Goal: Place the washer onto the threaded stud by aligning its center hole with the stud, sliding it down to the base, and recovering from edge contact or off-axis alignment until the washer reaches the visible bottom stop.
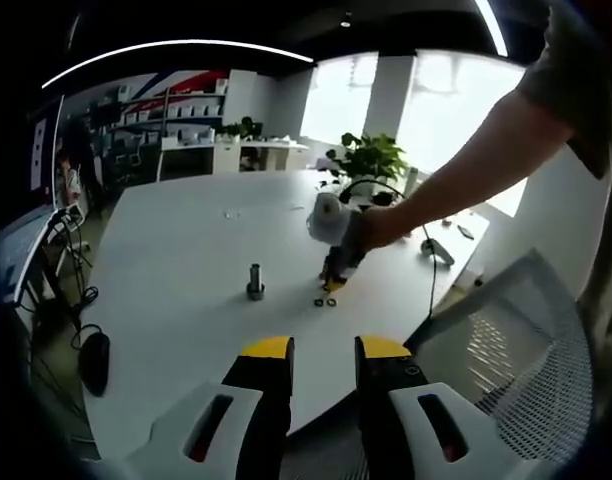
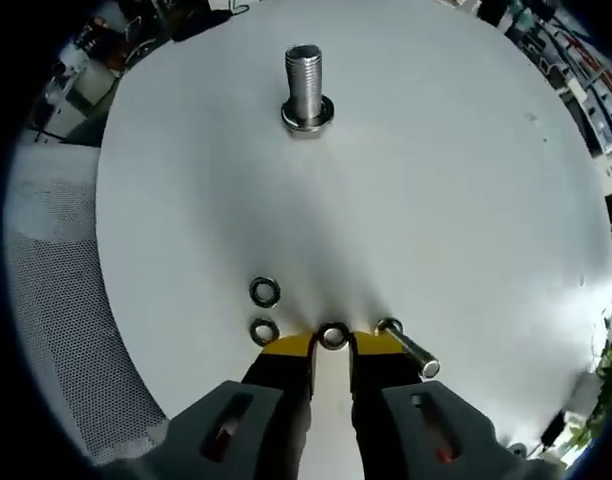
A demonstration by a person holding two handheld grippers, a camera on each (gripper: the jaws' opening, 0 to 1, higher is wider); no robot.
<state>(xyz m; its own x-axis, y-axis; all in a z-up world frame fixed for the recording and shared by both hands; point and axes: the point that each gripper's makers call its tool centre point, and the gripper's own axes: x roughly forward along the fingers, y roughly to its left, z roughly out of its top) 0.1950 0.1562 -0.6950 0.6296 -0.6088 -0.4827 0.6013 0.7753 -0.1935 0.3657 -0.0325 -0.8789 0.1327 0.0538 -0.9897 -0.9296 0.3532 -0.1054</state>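
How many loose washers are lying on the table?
3 visible: one washer lies nearest the threaded stud, a second just below it, a third between the right gripper's tips. Others may be hidden.

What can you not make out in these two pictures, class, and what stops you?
- Right gripper view: whether the right gripper already pinches the washer; the tips hide its edges.
- Left gripper view: the washers beside the stud are too small to count.
- Left gripper view: the right gripper is partly covered by the person's hand.
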